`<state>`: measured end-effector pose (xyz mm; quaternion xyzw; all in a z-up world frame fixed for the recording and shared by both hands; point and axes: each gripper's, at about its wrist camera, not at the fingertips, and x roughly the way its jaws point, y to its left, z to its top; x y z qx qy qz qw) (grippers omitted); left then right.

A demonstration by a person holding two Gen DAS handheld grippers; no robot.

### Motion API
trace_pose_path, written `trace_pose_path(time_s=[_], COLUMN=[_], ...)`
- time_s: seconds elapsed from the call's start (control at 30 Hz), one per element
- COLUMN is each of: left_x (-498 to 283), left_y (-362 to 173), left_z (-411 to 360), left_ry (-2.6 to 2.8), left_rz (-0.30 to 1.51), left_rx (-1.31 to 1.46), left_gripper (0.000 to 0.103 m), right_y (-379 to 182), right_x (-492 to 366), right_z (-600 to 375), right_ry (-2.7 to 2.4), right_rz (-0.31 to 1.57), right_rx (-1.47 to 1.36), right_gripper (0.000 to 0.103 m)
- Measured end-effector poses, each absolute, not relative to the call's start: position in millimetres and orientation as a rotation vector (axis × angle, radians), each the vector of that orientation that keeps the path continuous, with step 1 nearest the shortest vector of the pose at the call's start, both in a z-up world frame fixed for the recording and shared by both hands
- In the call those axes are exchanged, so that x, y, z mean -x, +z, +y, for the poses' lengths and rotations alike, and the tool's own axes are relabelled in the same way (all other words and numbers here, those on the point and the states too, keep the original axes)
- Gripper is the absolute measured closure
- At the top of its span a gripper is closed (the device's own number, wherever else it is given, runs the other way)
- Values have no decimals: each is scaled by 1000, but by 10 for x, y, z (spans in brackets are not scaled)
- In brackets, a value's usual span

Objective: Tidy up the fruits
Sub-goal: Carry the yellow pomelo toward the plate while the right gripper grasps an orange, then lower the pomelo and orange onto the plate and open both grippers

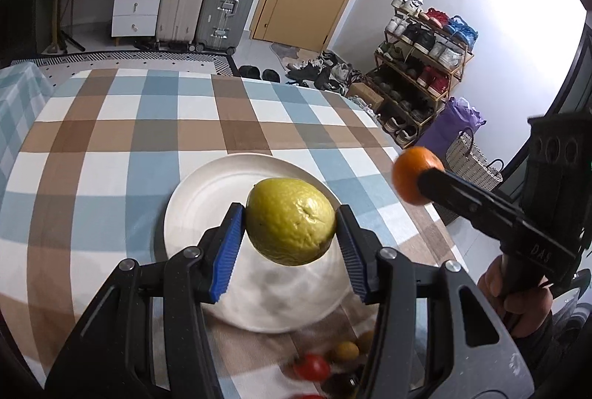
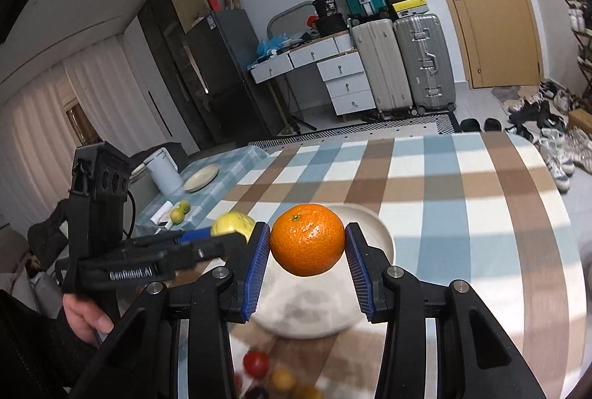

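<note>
Fruit is held in both grippers above a white plate [image 1: 192, 191] that sits on the checked counter [image 1: 111, 125]. The left gripper [image 1: 290, 225] has its blue-padded jaws clenched on a yellow-green lemon [image 1: 290, 221], one pad pressing each side, and the lemon hangs over the plate without touching it. The right gripper [image 2: 308, 241] grasps an orange mandarin [image 2: 308, 239] the same way, jaws tight on its left and right flanks, stem end turned up; it too is clear of the plate, whose rim [image 2: 381, 232] shows behind and below it. In the left wrist view the mandarin [image 1: 410, 173] sits to the right of the lemon and well apart from it, near the counter's right edge. In the right wrist view the lemon [image 2: 233, 225] shows just to the left of the mandarin, with the left gripper's black body in front of it. Closer to the camera than the plate, blurred small fruits lie on the counter: a red tomato [image 1: 312, 366] and a yellowish round one [image 1: 346, 350] beside it. Two small green fruits [image 2: 179, 212] rest farther off on the left side of the counter, near a second pale plate [image 2: 201, 177]
</note>
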<state>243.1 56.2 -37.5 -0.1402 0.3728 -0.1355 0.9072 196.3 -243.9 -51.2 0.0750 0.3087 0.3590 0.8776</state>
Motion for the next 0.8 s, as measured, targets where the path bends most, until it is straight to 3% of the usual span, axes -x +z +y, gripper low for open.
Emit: trace_pose_path(time_s=[0.8], left_x=[-3479], left_y=[-1227], left_z=[644], left_ry=[-241], left_rz=[907], left_rx=[256], left_gripper=[55], right_y=[-1392], right_x=[-3178], right_z=[-1751], right_ry=[774], right_rz=[933], right_rx=[-105], right_gripper=[60])
